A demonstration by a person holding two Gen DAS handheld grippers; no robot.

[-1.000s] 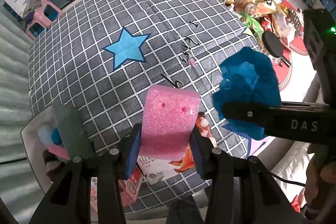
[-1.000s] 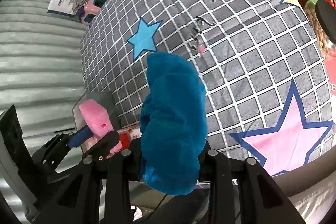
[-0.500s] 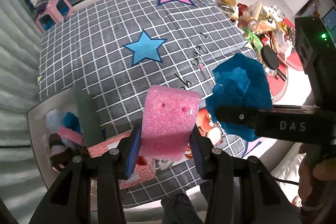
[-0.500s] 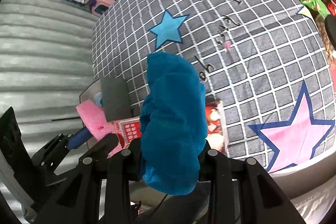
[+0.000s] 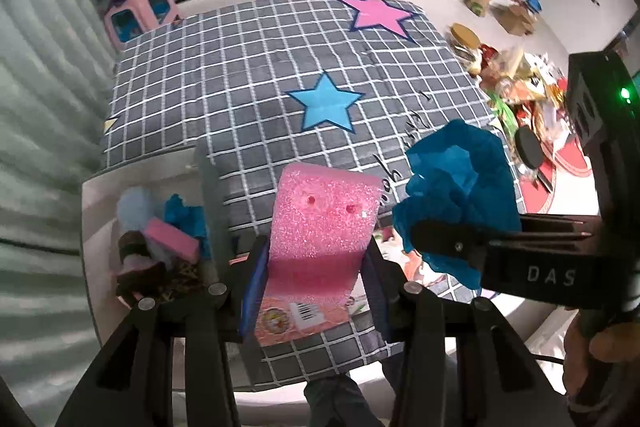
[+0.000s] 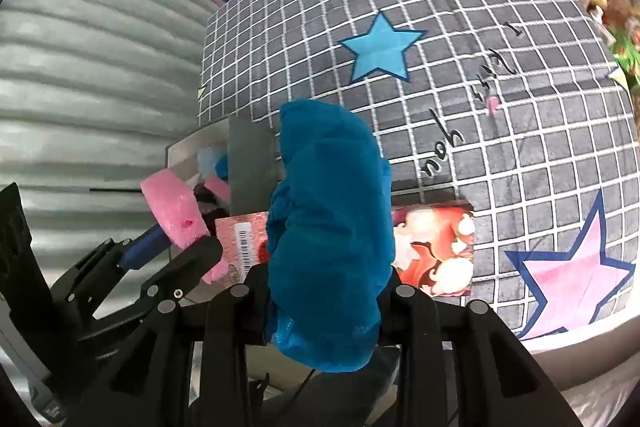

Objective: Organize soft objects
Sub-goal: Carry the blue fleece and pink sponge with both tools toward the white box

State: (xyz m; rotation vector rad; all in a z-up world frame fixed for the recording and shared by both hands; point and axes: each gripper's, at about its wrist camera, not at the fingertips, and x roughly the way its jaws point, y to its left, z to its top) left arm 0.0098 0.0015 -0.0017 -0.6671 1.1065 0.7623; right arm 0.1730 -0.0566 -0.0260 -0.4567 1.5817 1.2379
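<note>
Gripping pink sponge [image 5: 324,215] in left gripper [image 5: 316,279], blue cloth [image 6: 328,227] clenched in right gripper [image 6: 326,303]. Both held above bedspread. Bin [image 5: 100,195] at 9 o'clock already stuffed; sponge could bounce out, cloth might snag on fingers.

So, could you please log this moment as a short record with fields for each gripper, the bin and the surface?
left gripper: shut on pink sponge, held above the mat edge
right gripper: shut on blue cloth
bin: grey, left of the mat, already holds a small pink sponge, blue cloth and dark items
surface: grey checked mat with blue and pink stars
also on mat: flat printed packet at the near edge
</note>
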